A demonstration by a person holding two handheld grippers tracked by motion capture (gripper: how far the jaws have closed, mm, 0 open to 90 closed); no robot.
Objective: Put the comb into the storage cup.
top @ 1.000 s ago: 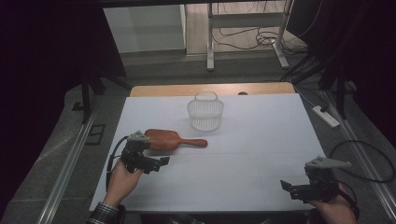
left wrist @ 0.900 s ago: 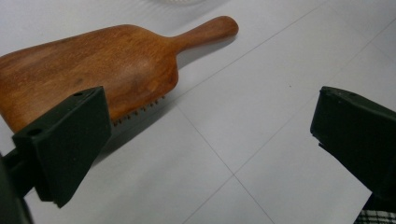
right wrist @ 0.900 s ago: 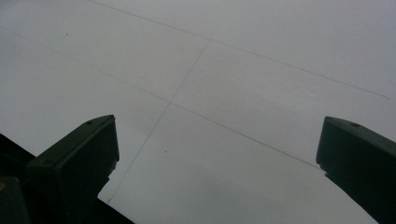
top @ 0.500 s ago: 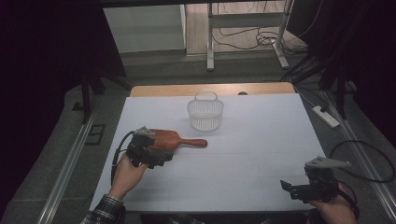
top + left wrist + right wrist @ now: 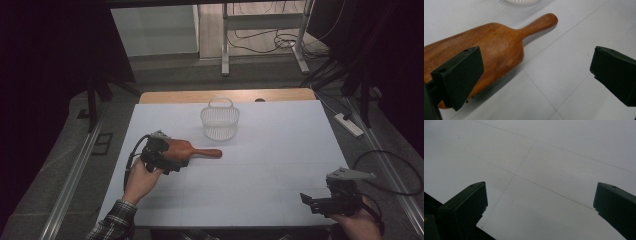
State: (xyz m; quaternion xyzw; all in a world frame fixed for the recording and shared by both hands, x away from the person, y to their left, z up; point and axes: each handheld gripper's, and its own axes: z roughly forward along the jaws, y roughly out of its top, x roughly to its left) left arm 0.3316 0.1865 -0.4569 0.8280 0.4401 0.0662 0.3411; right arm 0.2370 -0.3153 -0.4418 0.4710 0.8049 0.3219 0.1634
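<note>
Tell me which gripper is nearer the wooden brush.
Left. The left gripper sits right at the wooden brush, jaws open, one jaw over its broad head. The right gripper is far off at the table's near right corner, jaws open over bare surface.

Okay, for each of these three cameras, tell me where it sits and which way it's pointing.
High view: above the person's side, facing forward and down on the white table; both hands show, left gripper, right gripper.
Left gripper view: rides the left gripper, looking along its open jaws at the wooden brush.
Right gripper view: rides the right gripper, looking along open jaws at bare table.
Shared: the brush and white basket appear in the high and left gripper views.
</note>
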